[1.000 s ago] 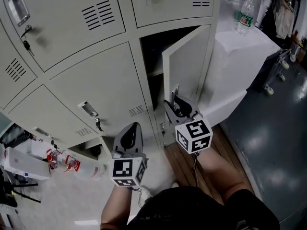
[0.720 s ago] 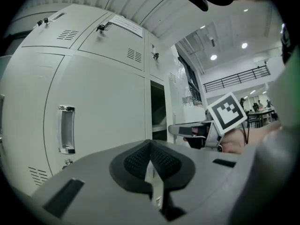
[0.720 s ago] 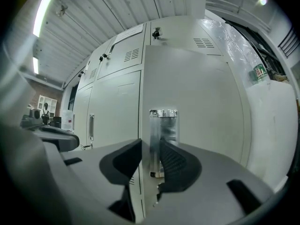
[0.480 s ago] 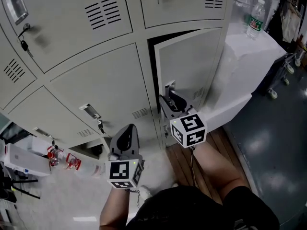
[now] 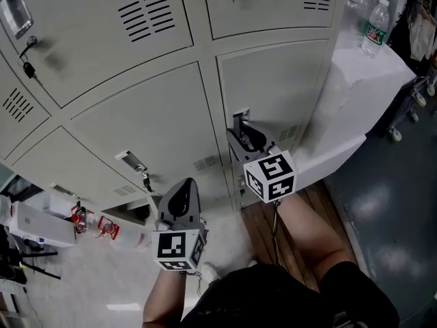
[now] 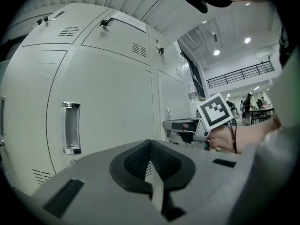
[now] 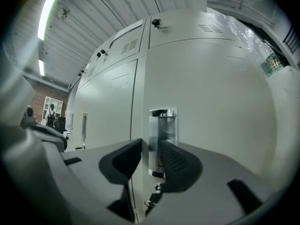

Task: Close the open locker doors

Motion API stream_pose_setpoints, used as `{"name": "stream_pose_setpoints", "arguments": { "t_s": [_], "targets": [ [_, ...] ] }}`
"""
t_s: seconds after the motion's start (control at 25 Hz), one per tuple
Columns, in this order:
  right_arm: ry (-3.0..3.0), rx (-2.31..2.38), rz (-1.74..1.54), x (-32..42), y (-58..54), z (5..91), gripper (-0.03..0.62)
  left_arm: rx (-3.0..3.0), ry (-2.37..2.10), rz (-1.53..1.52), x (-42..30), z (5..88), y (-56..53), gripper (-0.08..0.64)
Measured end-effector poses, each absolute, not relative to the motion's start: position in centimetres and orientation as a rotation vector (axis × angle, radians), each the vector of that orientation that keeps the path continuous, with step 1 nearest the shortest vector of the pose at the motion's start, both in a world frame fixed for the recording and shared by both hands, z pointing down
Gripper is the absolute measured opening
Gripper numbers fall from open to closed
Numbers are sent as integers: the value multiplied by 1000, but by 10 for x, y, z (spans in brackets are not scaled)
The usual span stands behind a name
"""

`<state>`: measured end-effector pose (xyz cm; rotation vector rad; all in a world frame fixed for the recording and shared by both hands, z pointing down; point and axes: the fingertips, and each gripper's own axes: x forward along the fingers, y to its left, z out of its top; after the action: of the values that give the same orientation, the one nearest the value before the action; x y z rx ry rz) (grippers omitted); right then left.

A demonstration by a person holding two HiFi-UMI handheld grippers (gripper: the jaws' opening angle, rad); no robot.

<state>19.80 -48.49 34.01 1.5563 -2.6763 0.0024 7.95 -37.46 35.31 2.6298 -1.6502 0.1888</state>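
A clear plastic water bottle with a green label stands upright on a white-draped counter at the upper right of the head view. By the counter's foot lies brown wooden planking. Past it is a glossy dark grey floor, where small white casters show at the right edge. At lower left, on a pale floor, a white box lies near red-and-clear items too small to name. In the left gripper view, round ceiling lights shine above a railed balcony.

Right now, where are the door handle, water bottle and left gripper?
door handle [image 7: 163, 125]: right gripper view, its metal front.
water bottle [image 5: 373, 29]: head view, its label.
left gripper [image 6: 151, 146]: left gripper view, between fingertips.
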Motion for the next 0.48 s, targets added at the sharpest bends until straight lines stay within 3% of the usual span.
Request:
{"name": "stream_pose_setpoints", "arguments": {
  "t_s": [0.48],
  "targets": [
    [-2704,1504,-28,194,-497,340,158,2621,-1657,218,77,357,-383,3]
  ]
}}
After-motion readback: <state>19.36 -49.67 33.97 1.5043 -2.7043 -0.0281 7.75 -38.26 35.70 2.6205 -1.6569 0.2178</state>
